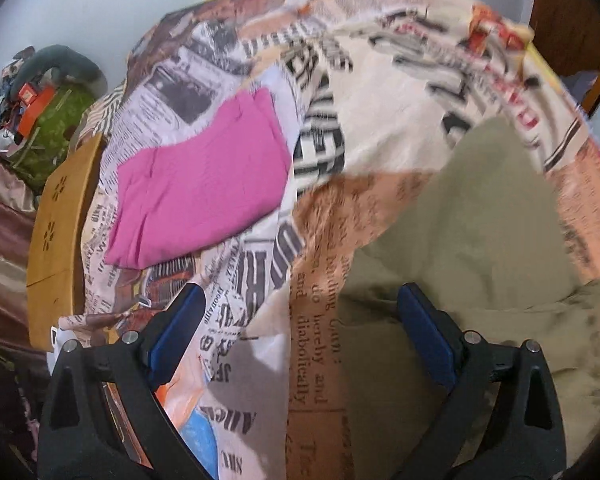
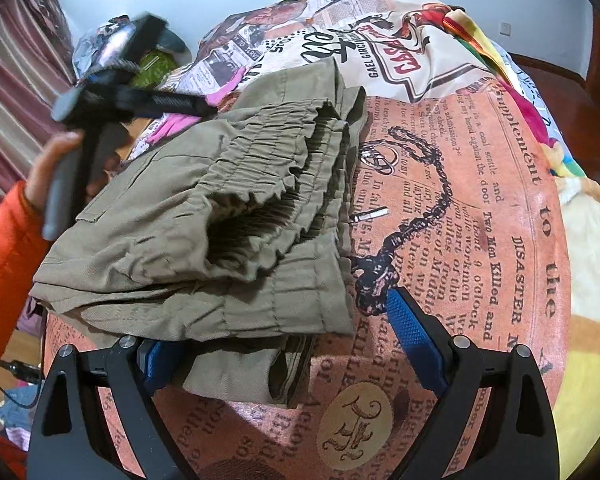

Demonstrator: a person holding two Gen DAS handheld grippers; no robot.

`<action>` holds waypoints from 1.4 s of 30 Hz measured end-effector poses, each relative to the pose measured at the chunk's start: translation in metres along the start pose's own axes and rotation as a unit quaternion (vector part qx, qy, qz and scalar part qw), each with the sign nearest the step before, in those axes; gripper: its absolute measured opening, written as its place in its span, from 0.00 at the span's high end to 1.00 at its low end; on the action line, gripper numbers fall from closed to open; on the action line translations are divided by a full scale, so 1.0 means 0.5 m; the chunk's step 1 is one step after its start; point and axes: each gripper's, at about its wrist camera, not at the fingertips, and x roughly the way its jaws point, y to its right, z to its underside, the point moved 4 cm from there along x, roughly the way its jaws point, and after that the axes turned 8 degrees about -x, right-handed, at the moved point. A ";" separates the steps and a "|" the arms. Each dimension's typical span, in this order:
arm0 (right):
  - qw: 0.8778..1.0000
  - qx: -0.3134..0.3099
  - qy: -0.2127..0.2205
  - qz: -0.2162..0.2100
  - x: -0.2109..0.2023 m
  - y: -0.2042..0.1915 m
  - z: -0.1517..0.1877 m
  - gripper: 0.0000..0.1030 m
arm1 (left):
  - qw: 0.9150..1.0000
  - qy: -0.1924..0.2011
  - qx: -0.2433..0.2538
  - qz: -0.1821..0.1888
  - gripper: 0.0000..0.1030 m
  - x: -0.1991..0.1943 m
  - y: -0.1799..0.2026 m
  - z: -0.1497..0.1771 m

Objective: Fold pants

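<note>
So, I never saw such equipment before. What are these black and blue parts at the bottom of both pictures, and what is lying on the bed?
They are hand-held tongs, one in each of a person's hands, each with a camera looking along its blue pads. One picture comes from the left tongs, the other from the right tongs. On the newspaper-print bedcover lie folded khaki pants and a pink garment. Both tongs are open and hold nothing. In the right view you see the person's hand carrying the left tongs.
</note>
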 end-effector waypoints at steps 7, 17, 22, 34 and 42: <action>1.000 0.014 0.012 0.022 -0.037 0.020 0.005 0.10 | 1.000 0.018 0.016 0.002 0.00 0.011 -0.020 0.038; 0.996 0.052 0.045 0.064 -0.117 0.076 0.018 0.10 | 1.000 0.024 0.013 -0.015 0.00 -0.045 -0.104 0.116; 0.993 0.053 0.074 0.072 -0.154 0.068 0.010 0.10 | 1.000 0.021 -0.008 -0.010 0.00 -0.076 -0.143 0.174; 0.996 0.000 0.082 0.032 -0.105 -0.009 -0.024 0.11 | 0.999 0.037 -0.031 0.016 0.00 -0.138 -0.144 0.267; 0.999 0.015 0.040 -0.018 -0.024 -0.009 -0.016 0.57 | 0.988 -0.016 -0.106 0.113 0.00 -0.110 -0.199 0.271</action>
